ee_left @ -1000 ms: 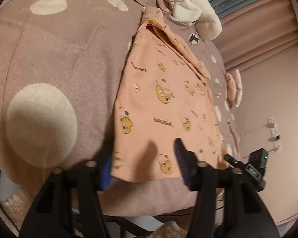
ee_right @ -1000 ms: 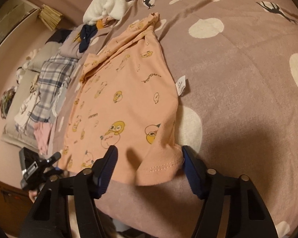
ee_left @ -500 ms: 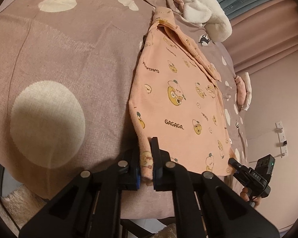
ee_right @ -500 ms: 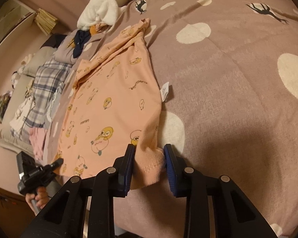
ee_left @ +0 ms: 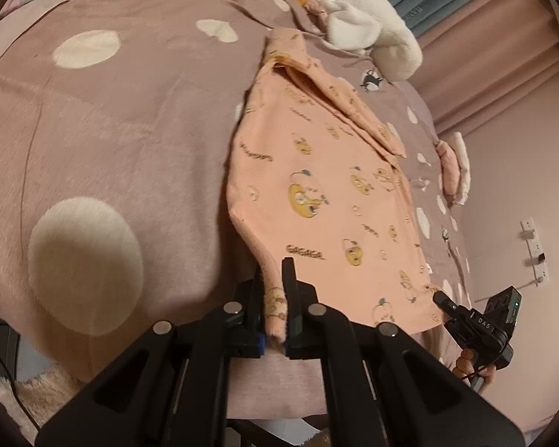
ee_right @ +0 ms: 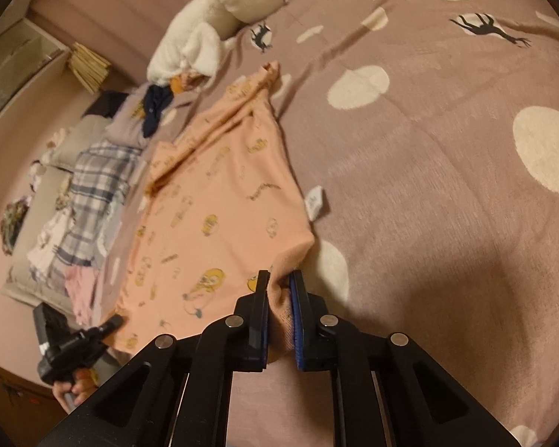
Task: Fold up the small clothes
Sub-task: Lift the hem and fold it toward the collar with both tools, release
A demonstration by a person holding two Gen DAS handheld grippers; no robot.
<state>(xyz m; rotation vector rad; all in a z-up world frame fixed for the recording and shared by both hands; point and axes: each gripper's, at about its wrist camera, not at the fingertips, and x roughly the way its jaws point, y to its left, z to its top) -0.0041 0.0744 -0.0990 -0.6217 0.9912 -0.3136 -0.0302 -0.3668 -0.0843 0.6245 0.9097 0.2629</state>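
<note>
The bed (ee_left: 123, 141), covered in a mauve blanket with cream dots, carries the peach shirt (ee_left: 316, 186) near its front edge. The shirt lies flat with its long axis running away from that edge: hem nearest, neck end farthest, pointing toward the white plush blanket (ee_left: 357, 26) heaped behind it.

Only the right wrist view shows, on the far side of the shirt, a plaid garment (ee_right: 93, 186), a dark navy piece (ee_right: 154, 111) and a stack of books (ee_right: 89, 67) by the wall. Only the left wrist view shows curtains (ee_left: 503, 37) and a wall socket (ee_left: 534, 249) beyond the shirt.

The left claw (ee_left: 275, 309) is clenched on the hem corner of the shirt, cloth bunched between its pads. The right claw (ee_right: 279, 313) has just been closing and pinches the opposite hem corner, a fold of fabric pressed between the pads.

Printed on the shirt among yellow cartoon figures is "GAGAGA." (ee_left: 305, 252). A small white care tag (ee_right: 315, 203) sticks out from the shirt's side seam; its print is too small to read. The other handle seen beside the shirt's hem bears "DAS" (ee_left: 483, 323).
</note>
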